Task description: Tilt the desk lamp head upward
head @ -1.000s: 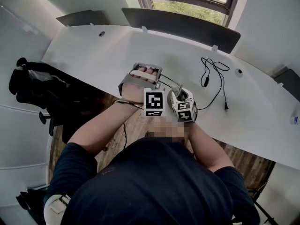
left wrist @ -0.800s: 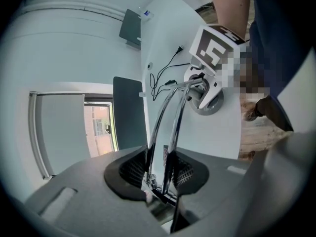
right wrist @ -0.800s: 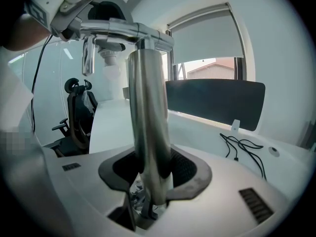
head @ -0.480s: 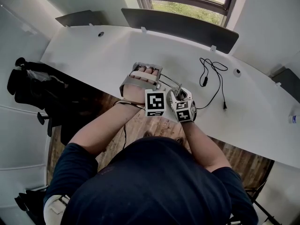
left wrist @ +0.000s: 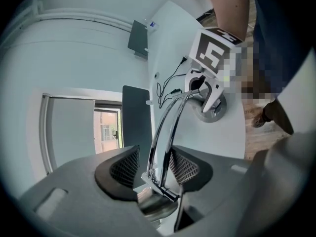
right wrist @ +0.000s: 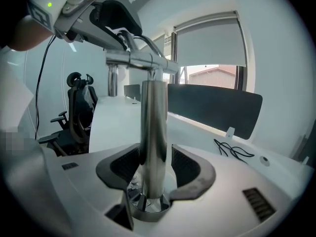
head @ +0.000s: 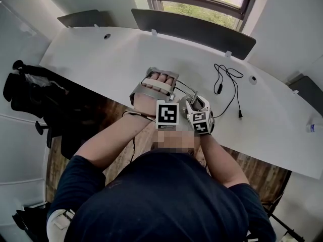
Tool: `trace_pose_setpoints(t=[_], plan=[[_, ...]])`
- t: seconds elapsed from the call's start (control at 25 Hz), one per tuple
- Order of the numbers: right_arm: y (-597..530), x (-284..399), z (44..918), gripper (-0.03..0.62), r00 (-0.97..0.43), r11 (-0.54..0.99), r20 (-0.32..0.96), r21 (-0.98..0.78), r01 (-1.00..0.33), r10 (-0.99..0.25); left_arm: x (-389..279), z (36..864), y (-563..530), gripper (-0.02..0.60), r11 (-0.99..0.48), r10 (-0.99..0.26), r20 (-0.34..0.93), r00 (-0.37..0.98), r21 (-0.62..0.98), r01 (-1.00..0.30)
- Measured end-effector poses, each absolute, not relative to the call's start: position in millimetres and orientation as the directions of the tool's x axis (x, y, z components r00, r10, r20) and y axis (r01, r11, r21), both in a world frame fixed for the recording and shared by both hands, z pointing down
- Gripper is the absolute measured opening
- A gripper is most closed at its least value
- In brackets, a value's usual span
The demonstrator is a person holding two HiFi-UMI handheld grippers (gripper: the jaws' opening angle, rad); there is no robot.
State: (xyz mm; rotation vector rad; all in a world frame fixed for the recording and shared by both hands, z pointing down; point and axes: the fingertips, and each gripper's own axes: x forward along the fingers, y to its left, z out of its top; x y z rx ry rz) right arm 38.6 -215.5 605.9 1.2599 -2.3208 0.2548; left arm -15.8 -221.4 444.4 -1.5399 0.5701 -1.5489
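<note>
On the desk (head: pixel 101 54), the desk lamp (right wrist: pixel 154 122) stands at the near edge, a cable (head: pixel 220 88) lying to its right.

Between my right fingers (right wrist: pixel 195 174) the lamp post (right wrist: pixel 154 127) is mirror-glossy polished metal. The fingers' pads look matt, dark and ribbed, and the table (right wrist: pixel 118 115) beyond them is smooth white.

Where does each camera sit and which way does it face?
Head view: on the head, down at the desk; both forearms show.
Left gripper view: on the left gripper, along its jaws, just opened, lamp arm between.
Right gripper view: on the right gripper; jaws just opened, lamp post between.
Shared: each gripper view shows the other gripper.
</note>
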Motion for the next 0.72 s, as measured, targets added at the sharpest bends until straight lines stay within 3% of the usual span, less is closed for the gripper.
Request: trace_pose_setpoints(t=[0.36, 0.72], plan=[[-179.8, 55.5, 580.8, 0.202, -0.440, 0.524, 0.478, 0.053, -0.850, -0.761, -12.3, 429.9, -195.7, 0.170, -0.523, -0.797, 0.557, 0.234, -0.830, 0.192], [-148.1, 52.1, 559.7, 0.202, -0.445, 0.527, 0.476, 0.046, -0.849, -0.759, -16.8, 417.0, -175.4, 0.170, -0.557, -0.775, 0.517, 0.363, -0.831, -0.005]])
